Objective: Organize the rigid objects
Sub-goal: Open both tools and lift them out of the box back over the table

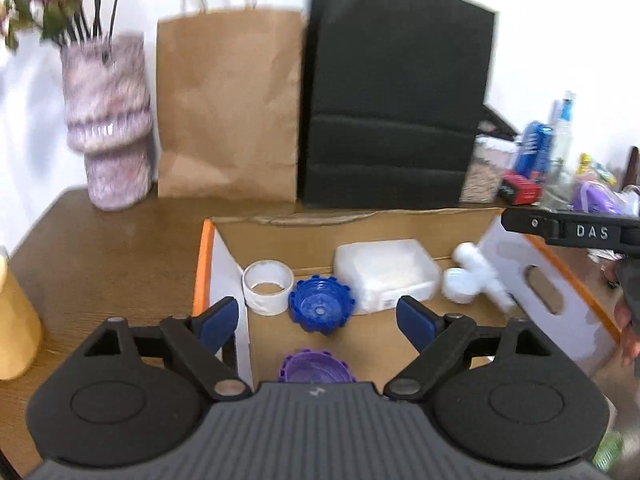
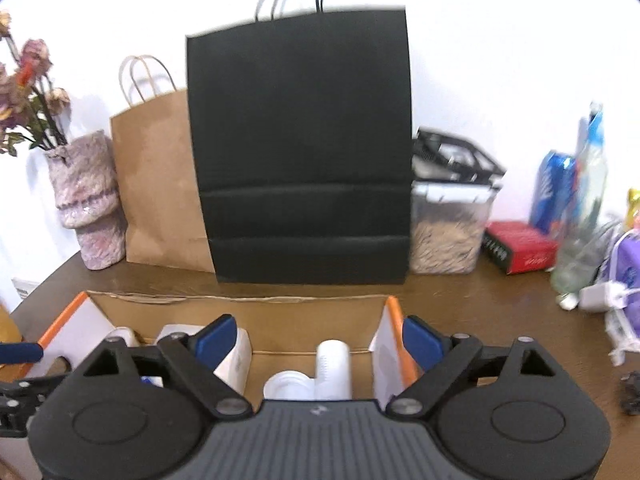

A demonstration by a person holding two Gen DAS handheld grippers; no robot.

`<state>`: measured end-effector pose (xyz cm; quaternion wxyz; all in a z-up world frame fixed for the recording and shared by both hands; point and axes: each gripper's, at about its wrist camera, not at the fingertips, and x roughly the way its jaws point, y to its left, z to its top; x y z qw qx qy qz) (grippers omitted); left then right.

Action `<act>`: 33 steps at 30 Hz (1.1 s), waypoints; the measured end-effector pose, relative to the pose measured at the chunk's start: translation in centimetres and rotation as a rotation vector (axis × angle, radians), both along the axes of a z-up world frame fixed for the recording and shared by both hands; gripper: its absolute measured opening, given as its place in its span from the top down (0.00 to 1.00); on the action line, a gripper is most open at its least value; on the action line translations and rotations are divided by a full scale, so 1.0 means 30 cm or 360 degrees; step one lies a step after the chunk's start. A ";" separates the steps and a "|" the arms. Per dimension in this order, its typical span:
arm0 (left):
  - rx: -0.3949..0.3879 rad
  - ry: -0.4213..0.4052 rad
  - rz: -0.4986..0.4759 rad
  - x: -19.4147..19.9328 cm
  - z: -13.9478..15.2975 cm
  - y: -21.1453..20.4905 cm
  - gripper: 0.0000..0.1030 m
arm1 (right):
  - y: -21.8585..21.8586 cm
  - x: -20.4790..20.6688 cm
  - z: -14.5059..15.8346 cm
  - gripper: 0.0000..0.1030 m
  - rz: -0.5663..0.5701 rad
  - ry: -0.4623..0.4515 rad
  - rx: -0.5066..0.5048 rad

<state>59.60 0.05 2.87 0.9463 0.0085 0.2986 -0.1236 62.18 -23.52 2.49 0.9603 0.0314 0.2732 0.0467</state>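
Purple ribbed cap (image 1: 316, 366) sits on the cardboard box (image 1: 360, 344) floor dead ahead of the left gripper (image 1: 318, 318), just below its spread, empty jaws, blue cap (image 1: 321, 309) and tape roll (image 1: 267, 286) just beyond. Right gripper (image 2: 320, 340), also splayed and empty, faces the white tube (image 2: 333, 364) standing upright at the box's right end, so left looks nearer the caps. Box rests on a brown wooden table (image 1: 120, 248), with paper bags (image 1: 228, 108) and a vase (image 1: 108, 120) against a white wall.
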 end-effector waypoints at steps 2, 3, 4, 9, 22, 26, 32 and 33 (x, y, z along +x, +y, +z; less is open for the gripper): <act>0.0063 -0.0094 -0.0011 -0.074 0.049 0.000 0.14 | -0.009 -0.069 0.053 0.12 0.0035 -0.0019 -0.0018; 0.0089 -0.0141 -0.0006 -0.109 0.072 -0.002 0.14 | -0.011 -0.105 0.075 0.12 0.0046 -0.0024 -0.0032; 0.0106 -0.0190 0.0003 -0.144 0.091 -0.004 0.14 | -0.011 -0.139 0.094 0.12 0.0056 -0.0028 -0.0047; 0.0109 -0.0563 0.0163 -0.418 0.172 -0.003 0.04 | -0.015 -0.386 0.162 0.09 0.0104 -0.0203 -0.0076; -0.0037 -0.0992 0.0248 -0.961 0.141 -0.036 0.01 | -0.001 -1.013 0.082 0.01 0.0124 -0.0795 -0.0112; 0.0002 -0.0986 0.0243 -1.035 0.141 -0.052 0.01 | 0.006 -1.080 0.102 0.01 0.0111 -0.0806 -0.0107; -0.0027 -0.0993 0.0274 -1.130 0.132 -0.043 0.01 | 0.009 -1.173 0.119 0.01 0.0134 -0.0813 -0.0084; -0.0027 -0.0978 0.0270 -1.144 0.130 -0.040 0.01 | 0.008 -1.195 0.116 0.01 0.0137 -0.0812 -0.0077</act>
